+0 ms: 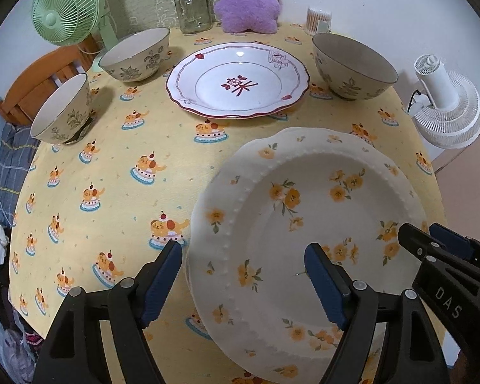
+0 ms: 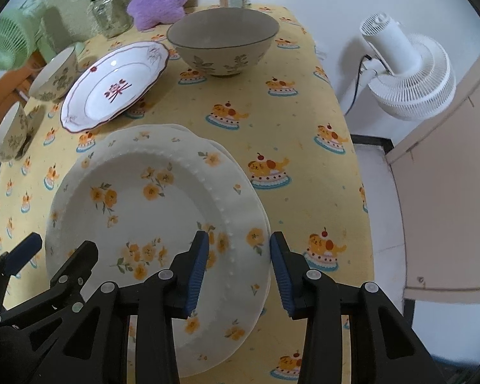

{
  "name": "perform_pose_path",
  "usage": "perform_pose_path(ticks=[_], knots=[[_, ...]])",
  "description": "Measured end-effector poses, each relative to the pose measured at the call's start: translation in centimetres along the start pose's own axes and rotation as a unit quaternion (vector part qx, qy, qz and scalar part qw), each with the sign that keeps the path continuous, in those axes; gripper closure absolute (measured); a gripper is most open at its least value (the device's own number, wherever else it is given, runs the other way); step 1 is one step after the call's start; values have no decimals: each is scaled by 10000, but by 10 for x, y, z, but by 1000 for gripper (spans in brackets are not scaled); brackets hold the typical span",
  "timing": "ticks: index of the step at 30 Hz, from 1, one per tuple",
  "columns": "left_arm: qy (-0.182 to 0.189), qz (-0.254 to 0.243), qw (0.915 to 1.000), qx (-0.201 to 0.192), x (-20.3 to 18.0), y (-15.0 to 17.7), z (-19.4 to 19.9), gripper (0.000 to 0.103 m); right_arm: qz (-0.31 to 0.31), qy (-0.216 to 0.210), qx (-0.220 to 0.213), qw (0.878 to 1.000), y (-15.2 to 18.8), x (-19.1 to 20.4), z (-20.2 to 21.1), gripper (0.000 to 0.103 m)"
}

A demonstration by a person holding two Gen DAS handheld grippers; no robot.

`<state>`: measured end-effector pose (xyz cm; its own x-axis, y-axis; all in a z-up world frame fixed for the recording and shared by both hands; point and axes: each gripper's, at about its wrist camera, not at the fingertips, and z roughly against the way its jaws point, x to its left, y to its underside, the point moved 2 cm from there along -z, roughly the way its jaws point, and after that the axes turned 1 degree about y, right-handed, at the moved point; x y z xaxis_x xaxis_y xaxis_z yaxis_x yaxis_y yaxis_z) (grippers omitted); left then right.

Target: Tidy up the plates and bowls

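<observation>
Near the desk (image 2: 304,121) edge, both grippers' fingers (image 2: 198,272) straddle the floral plate's (image 2: 150,192) rims ungripped, left (image 1: 243,284) wider; uneven closing could probably tip it off.

Stacked plates (image 1: 304,211) lie near the bench's (image 1: 112,172) front right edge. Behind them sits a single plate (image 1: 238,80), flanked by bowls: two (image 1: 134,54) (image 1: 62,110) toward the left edge, one (image 1: 353,65) toward the right.
</observation>
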<state>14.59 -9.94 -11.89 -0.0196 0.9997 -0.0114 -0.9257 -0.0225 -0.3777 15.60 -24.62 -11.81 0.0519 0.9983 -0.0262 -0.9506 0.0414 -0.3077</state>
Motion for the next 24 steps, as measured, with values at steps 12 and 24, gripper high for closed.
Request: perform_pose_path(ticks=[12, 24], knots=[[360, -351, 9982, -327, 36, -5, 27, 17, -424, 204, -460, 9978, 6, 24, 40, 29], [770, -614, 9923, -747, 122, -21, 54, 13, -561, 212, -1123, 9919, 9, 109, 86, 29]])
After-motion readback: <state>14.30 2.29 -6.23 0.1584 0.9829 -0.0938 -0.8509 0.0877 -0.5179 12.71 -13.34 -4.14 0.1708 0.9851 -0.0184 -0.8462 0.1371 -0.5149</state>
